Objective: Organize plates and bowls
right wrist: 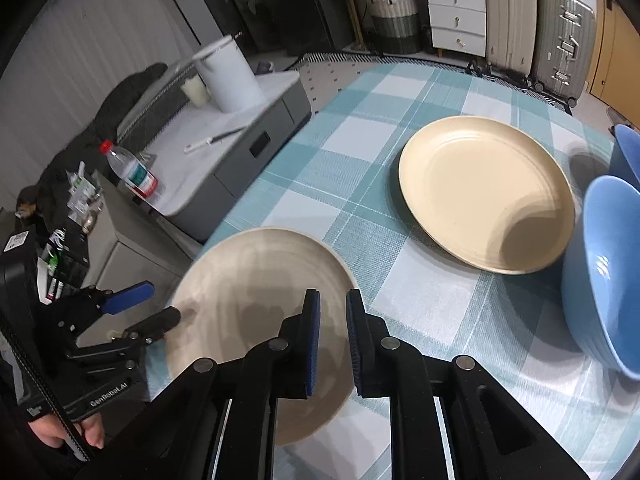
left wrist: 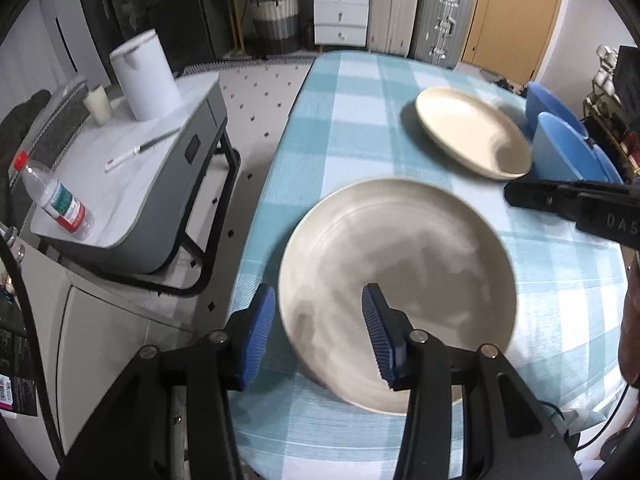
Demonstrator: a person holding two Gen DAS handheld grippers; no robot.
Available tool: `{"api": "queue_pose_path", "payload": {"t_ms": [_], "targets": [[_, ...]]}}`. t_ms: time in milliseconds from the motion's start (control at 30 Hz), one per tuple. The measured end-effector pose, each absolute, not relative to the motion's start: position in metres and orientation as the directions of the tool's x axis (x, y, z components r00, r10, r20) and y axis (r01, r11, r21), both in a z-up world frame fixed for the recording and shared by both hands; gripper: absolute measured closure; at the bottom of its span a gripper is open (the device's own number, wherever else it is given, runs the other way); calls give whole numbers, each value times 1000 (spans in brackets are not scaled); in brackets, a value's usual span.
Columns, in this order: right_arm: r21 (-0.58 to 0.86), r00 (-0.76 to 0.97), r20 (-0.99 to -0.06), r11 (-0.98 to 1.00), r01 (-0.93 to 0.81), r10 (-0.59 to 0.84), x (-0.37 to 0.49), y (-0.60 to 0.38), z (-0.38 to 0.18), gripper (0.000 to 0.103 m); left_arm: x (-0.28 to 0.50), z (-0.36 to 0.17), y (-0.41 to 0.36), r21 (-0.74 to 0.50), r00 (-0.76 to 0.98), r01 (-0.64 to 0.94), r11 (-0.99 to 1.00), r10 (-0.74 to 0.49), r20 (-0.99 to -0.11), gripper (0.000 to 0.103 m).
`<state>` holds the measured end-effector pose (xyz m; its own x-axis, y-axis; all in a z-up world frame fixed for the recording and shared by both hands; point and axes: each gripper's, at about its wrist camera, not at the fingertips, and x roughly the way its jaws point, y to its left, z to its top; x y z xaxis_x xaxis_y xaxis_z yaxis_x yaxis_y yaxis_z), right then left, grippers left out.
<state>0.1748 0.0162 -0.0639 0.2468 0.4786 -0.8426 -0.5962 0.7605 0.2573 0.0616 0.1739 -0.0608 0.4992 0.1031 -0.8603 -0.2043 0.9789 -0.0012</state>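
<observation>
Left wrist view first, reading from its left edge: a grey side cabinet point(left wrist: 132, 184) stands just off the table, carrying a water bottle point(left wrist: 56, 196) on its side and a white canister point(left wrist: 144, 76), none of it part of my job. Next comes my left gripper point(left wrist: 316, 332), its blue pads spread apart and straddling the near rim of the nearer plate point(left wrist: 396, 280), one pad outside the rim, one over the dish; neither pad presses on it, so I judge the plate rests free on the checked tablecloth point(left wrist: 340, 120). Further right and further back lies the cream plate point(left wrist: 472, 132), well apart from the first, with two blue bowls point(left wrist: 568, 148) crowded just beside it at the table's right edge. In the right wrist view my right gripper point(right wrist: 333, 340) hangs over the nearer plate's right side with its fingers nearly pressed together and nothing visibly pinched between them. I take it the two plates belong in one stack and the bowls nested together, which is probably why the plate sits near the front edge where both tools can reach its rim.
</observation>
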Motion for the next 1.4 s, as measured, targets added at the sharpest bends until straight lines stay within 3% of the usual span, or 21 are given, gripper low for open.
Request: {"api": "queue_pose_path", "payload": {"t_ms": [267, 500, 800, 867, 967, 1000, 1033, 1167, 1233, 1400], "targets": [[314, 270, -803, 761, -568, 532, 138, -11, -29, 85, 43, -28, 149, -73, 592, -183, 980, 50, -805, 57], [426, 312, -710, 737, -525, 632, 86, -67, 11, 79, 25, 3, 121, -85, 683, -136, 987, 31, -730, 56], [352, 470, -630, 766, -537, 619, 8, -128, 73, 78, 6, 32, 78, -102, 760, -52, 993, -27, -649, 54], [292, 542, -605, 796, -530, 583, -13, -141, 91, 63, 2, 37, 71, -119, 766, -32, 992, -52, -641, 51], [235, 622, -549, 818, -525, 558, -35, -154, 114, 29, -5, 46, 59, -137, 784, -2, 991, -84, -615, 30], [211, 646, -523, 819, -534, 556, -45, -157, 125, 28, -10, 52, 53, -134, 800, 15, 991, -92, -592, 16], [191, 660, -511, 821, -537, 551, -51, -159, 133, 26, -14, 57, 49, -130, 816, 21, 991, -92, -571, 11], [134, 696, -480, 829, -543, 534, -71, -170, 164, 18, -29, 80, 33, -102, 867, 68, 992, -110, -487, 10], [136, 670, -502, 815, -564, 547, -79, -174, 176, 18, -31, 87, 29, -98, 877, 69, 993, -107, -468, 1], [282, 502, -582, 738, -613, 640, -100, -200, 209, 18, -32, 94, 28, -127, 901, 77, 989, -124, -416, 0]]}}
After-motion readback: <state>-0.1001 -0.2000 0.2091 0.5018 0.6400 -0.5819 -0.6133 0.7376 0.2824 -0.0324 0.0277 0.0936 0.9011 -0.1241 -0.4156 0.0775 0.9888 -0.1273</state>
